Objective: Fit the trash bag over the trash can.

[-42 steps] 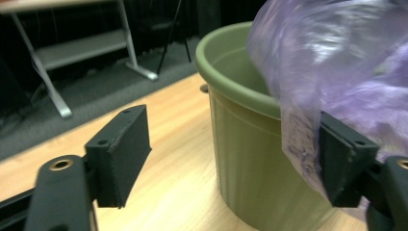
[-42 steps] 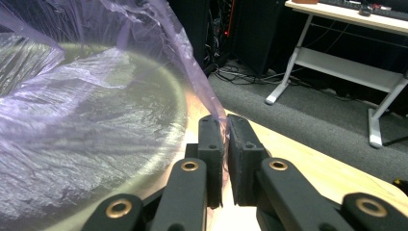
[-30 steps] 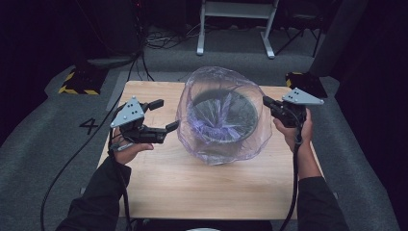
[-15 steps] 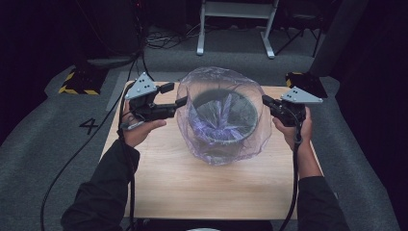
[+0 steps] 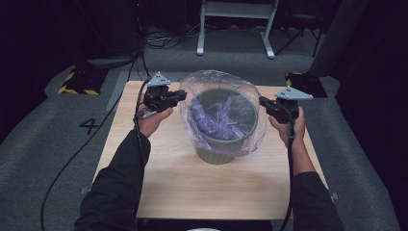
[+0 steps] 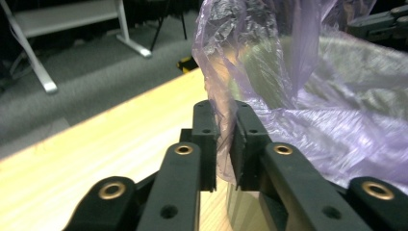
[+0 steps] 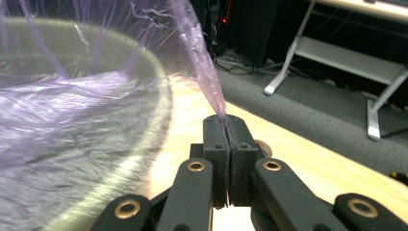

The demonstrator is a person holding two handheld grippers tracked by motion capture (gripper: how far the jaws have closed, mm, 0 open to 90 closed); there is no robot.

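On the grey carpet stands a pale wooden table (image 5: 211, 187), and near its far middle sits a dark green bin (image 5: 219, 144) with a clear purple-tinted plastic bag (image 5: 222, 113) draped over and around its rim, the film ballooning above the opening and hanging down the outside wall. Behind the table a white metal frame (image 5: 235, 24) rests on the floor, and a black and yellow striped block (image 5: 77, 82) lies off the table's far left corner.

From above, the left gripper (image 5: 179, 96) meets the bag's left side and the right gripper (image 5: 263, 102) its right side, each held in a hand with a dark sleeve. That overhead view is too small to show the jaws; the gripper views settle it. In the left gripper view the left gripper (image 6: 225, 144) has just been closing, and a fold of the bag's edge runs down between its two jaws, which seem to press on it, though a thin gap shows lower down. In the right gripper view the right gripper (image 7: 226, 144) is pressed fully together, pinching a stretched strand of film that rises from its tips towards the bin's rim.
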